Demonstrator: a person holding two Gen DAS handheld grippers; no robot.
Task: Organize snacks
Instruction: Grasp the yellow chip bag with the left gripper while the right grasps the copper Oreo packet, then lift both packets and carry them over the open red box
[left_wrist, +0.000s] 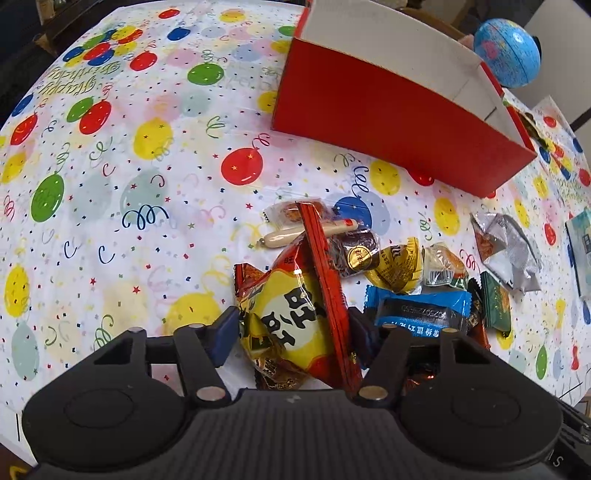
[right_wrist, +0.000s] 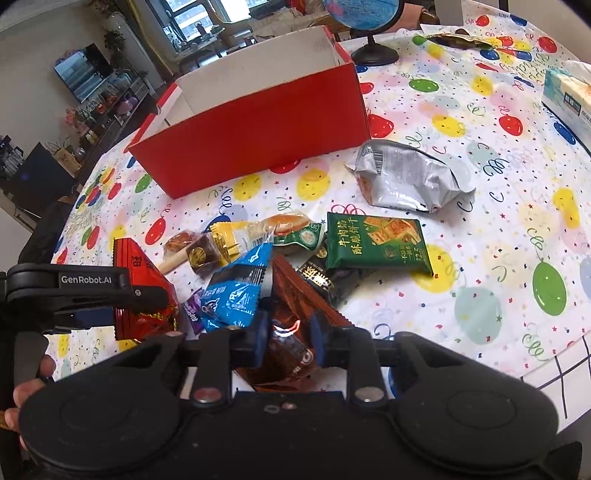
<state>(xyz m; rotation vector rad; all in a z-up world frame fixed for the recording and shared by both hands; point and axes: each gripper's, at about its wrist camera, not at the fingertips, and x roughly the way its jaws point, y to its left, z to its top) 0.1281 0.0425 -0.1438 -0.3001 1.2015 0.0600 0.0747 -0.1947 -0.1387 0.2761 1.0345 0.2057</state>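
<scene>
Snack pile (right_wrist: 280, 258) sits mid-desk, in front of the open red cardboard box with white inside (right_wrist: 258, 125). What shows of the box interior looks empty, though the floor is hidden in both views. So I'd call this the very start: nothing sorted yet as far as I can see.

Your right tongs (right_wrist: 286, 341) are pinched narrow on a glossy brown foil snack packet (right_wrist: 291, 332); pads look pressed into it. Your left tongs (left_wrist: 291, 328) stand about half open, straddling a yellow-and-red crinkly snack bag (left_wrist: 280, 317) with a long red wrapper edge (left_wrist: 325, 273) across it. Can't confirm the pads bite yet.

Still loose on the desk:
- blue-and-black sachet (right_wrist: 236, 288)
- green biscuit pack (right_wrist: 380, 240)
- crumpled silver foil bag (right_wrist: 410, 177), off on its own towards the box
- small yellow-wrapped sweet (right_wrist: 227, 238), dark round-label candy (right_wrist: 199, 256), pale wooden stick-shaped item (left_wrist: 306, 230)

Desk wears a balloon-print party cloth (right_wrist: 480, 258). Blue globe (left_wrist: 508, 51) and tissue box (right_wrist: 569, 96) stand beyond, not snacks. Nearly everything is left to do.
</scene>
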